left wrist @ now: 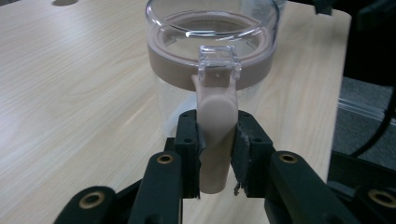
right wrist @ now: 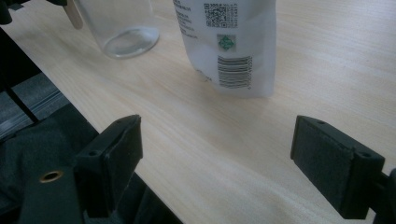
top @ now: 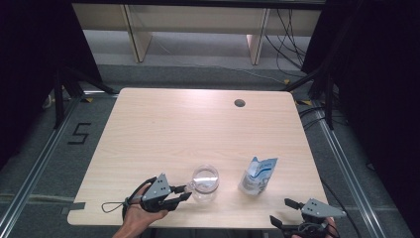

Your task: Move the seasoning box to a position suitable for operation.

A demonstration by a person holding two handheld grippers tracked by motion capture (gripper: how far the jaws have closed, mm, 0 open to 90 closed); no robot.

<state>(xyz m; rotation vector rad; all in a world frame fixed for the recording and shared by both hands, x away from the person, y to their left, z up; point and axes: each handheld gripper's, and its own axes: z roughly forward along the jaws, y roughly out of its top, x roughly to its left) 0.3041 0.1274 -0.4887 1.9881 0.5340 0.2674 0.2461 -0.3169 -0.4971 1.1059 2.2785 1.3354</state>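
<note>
A clear glass jar (top: 205, 182) with a beige collar and a beige handle (left wrist: 215, 140) stands near the table's front edge. My left gripper (top: 185, 192) is shut on that handle, both black pads pressed against its sides in the left gripper view. The jar's lid (left wrist: 212, 28) is clear with a small square tab. A white and blue stand-up pouch (top: 257, 175) stands to the jar's right, its barcode side (right wrist: 233, 46) facing the right gripper view. My right gripper (top: 282, 212) stands open at the front right edge, short of the pouch, with nothing between its jaws.
The wooden table (top: 198, 129) has a round cable hole (top: 239, 103) at its far right. Black stands and cables flank both sides. The table's front edge (right wrist: 121, 135) runs just ahead of the right gripper's jaws.
</note>
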